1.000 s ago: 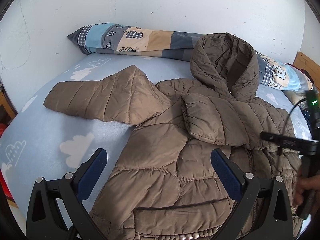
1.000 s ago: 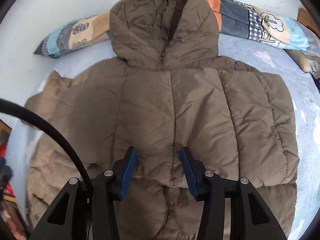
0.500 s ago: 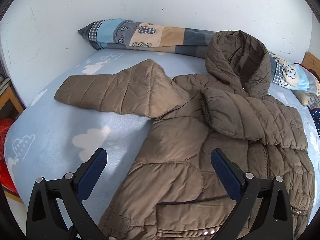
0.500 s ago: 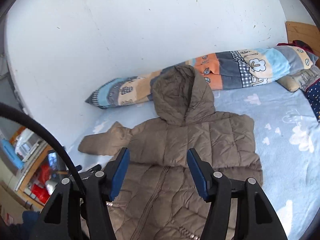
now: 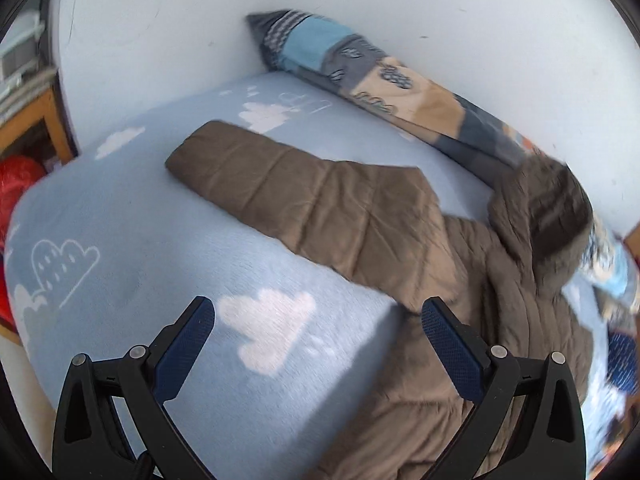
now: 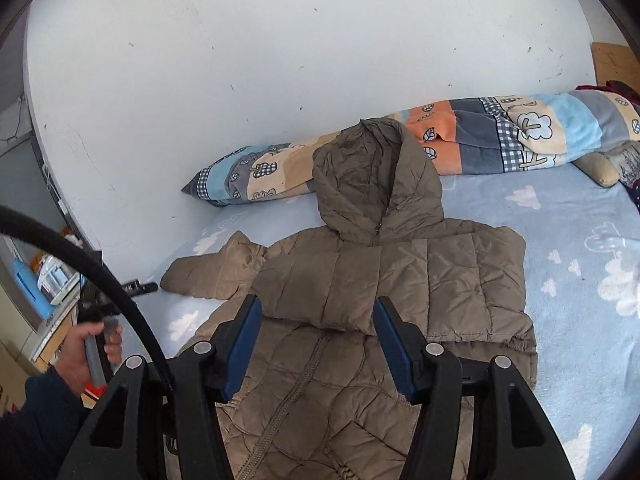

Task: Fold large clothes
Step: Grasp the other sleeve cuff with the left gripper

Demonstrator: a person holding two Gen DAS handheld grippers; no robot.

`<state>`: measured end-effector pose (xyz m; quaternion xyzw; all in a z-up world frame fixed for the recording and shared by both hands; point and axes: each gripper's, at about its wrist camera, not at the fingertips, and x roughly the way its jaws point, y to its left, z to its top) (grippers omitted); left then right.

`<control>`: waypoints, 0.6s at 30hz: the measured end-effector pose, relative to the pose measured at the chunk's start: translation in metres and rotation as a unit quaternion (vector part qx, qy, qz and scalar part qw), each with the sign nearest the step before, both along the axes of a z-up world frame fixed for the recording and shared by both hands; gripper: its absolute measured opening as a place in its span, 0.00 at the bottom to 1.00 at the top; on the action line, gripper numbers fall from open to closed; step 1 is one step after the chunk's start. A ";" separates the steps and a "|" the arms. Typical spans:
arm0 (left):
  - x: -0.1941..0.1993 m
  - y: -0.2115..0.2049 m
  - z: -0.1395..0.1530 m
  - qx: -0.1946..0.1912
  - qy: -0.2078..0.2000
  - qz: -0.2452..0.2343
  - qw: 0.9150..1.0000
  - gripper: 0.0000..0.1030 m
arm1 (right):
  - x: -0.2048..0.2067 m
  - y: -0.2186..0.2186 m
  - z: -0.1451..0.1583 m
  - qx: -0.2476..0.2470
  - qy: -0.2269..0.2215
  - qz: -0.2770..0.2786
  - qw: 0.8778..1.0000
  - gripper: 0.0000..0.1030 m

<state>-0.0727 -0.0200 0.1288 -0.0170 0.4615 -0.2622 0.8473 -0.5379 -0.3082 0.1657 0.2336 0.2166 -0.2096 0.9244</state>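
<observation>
You are holding both tools empty right now: the left tool (image 5: 318,346) is gaping wide over bare blue cloud-print bed (image 5: 120,240) in the lower middle of its frame, and the right tool (image 6: 316,344) is standing with its jaws apart, nothing between them, above the middle of the brown puffer jacket (image 6: 400,280). The jacket is lying front-up across the bed, its hood (image 6: 372,184) leaning against the long patchwork pillow (image 6: 520,136) at the wall; one sleeve is already lying folded across the chest, while the other sleeve (image 5: 304,200) is stretching out flat toward the upper left of the left view. That outstretched sleeve is likely your next target, and the risks are sitting there. The shell looks slick and puffy, so if you are pinching only the outer layer near the cuff, it may be slipping free partway across. Dragging rather than lifting could be pulling the whole body sideways and undoing the sleeve already folded. The left view is blurring, so you are probably moving fast; coming in low at that pace risks snagging the bedcover instead of the sleeve.
</observation>
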 end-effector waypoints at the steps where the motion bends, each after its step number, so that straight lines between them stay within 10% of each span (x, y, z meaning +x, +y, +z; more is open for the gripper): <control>1: 0.020 0.006 -0.002 -0.007 0.016 0.010 1.000 1.00 | 0.001 0.001 -0.001 -0.006 0.008 0.003 1.000 0.62; 6: 0.103 0.037 -0.022 -0.034 0.079 0.085 0.993 0.81 | 0.001 0.002 -0.004 -0.014 0.021 0.017 1.000 0.62; 18: 0.207 0.073 -0.084 -0.205 0.172 0.183 0.946 0.52 | 0.024 0.002 -0.024 0.001 0.051 0.042 0.998 0.62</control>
